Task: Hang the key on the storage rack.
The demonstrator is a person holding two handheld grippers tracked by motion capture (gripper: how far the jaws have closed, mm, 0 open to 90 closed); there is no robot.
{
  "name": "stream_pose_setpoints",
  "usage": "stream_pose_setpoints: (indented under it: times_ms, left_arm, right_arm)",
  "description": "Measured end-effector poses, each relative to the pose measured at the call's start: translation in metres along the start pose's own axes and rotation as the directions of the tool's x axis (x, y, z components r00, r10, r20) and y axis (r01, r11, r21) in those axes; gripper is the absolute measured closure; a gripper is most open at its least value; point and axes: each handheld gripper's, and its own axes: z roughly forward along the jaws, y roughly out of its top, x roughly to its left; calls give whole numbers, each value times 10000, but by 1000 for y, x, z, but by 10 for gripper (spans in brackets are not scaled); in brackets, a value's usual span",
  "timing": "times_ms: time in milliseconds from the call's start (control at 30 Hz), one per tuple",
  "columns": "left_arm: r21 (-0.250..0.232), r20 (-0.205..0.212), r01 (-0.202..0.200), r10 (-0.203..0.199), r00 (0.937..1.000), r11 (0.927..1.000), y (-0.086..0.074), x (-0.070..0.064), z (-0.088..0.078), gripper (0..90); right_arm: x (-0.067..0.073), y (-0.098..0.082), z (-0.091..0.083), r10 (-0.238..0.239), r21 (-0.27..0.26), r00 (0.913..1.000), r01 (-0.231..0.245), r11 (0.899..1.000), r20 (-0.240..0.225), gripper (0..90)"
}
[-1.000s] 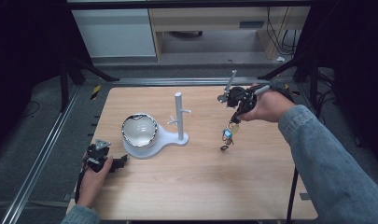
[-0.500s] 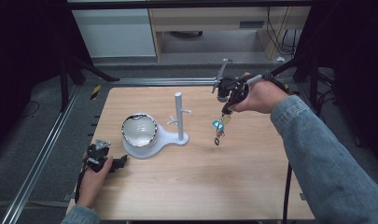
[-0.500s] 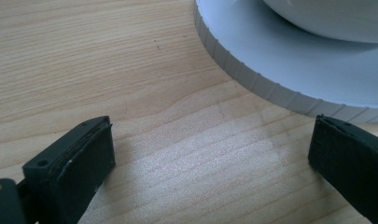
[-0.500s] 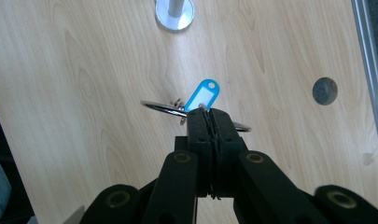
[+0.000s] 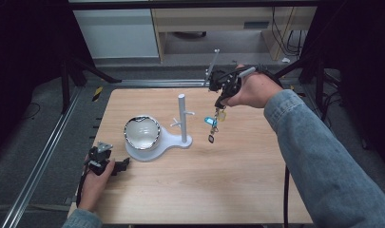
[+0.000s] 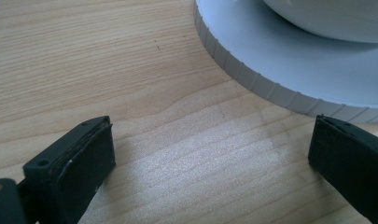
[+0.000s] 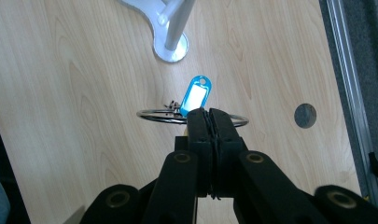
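A white stand (image 5: 182,118) with a post and short pegs rises mid-table, and a shiny bowl (image 5: 141,132) sits on its round base. My right gripper (image 5: 222,102) hovers just right of the post, shut on a key ring (image 7: 154,115). From the ring dangle a blue tag (image 7: 195,95) and keys (image 5: 212,130), all clear of the table. The post (image 7: 177,28) lies ahead of the jaws in the right gripper view. Open and holding nothing, my left gripper (image 5: 121,164) rests on the table's front left corner, its jaws facing the stand's base (image 6: 289,70).
The wooden table (image 5: 218,190) has a small round hole (image 7: 305,115) near its right side. A metal rail (image 5: 43,156) runs along the floor on the left. White and wooden cabinets (image 5: 119,33) stand behind the table.
My right gripper has carried the hanging keys left and farther back, closer to the stand's post. The left gripper has stayed still.
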Motion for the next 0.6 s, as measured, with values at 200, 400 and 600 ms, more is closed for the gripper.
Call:
stream_pose_setpoints:
  times_ms: [200, 400, 600]
  left_arm:
    - [1, -1, 0, 0, 10000, 10000, 0, 0, 0, 0]
    - [0, 0, 2, -2, 10000, 10000, 0, 0, 0, 0]
    - [0, 0, 0, 0, 10000, 10000, 0, 0, 0, 0]
  right_arm:
    - [0, 9, -5, -114, 144, 9999, 113, 9998, 36, 888]
    - [-2, 17, -7, -106, 86, 9999, 105, 9999, 69, 888]
    - [-1, 25, -4, -203, 20, 9998, 203, 9998, 51, 888]
